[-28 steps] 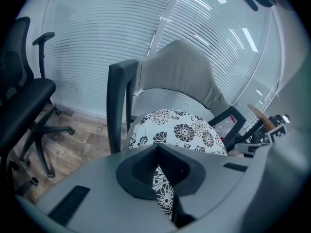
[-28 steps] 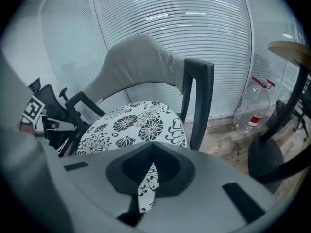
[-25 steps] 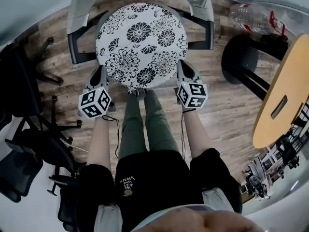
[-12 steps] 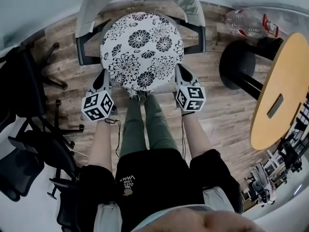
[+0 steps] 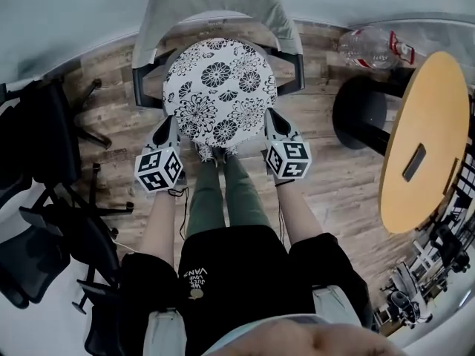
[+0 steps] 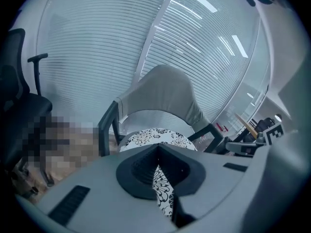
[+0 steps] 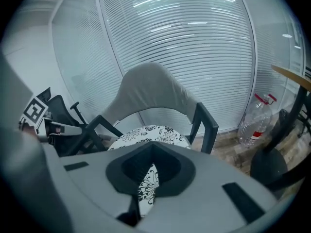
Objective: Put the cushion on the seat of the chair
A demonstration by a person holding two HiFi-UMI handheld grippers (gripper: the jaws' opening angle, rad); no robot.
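Over the chair (image 5: 215, 2), left gripper (image 5: 170, 127) and right gripper (image 5: 272, 120) jaws grip the cushion (image 5: 219, 91) rim.

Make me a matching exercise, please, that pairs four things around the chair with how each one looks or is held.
Things:
1. cushion
2. plastic bottle
3. round table
4. office chair

Descriptions:
A. black, at the far left of the head view
B. clear, with red markings
C. black-and-white floral, gripped at its near edge by the left gripper and the right gripper
D. light wooden top on a dark base

Pairs: 1-C, 2-B, 3-D, 4-A
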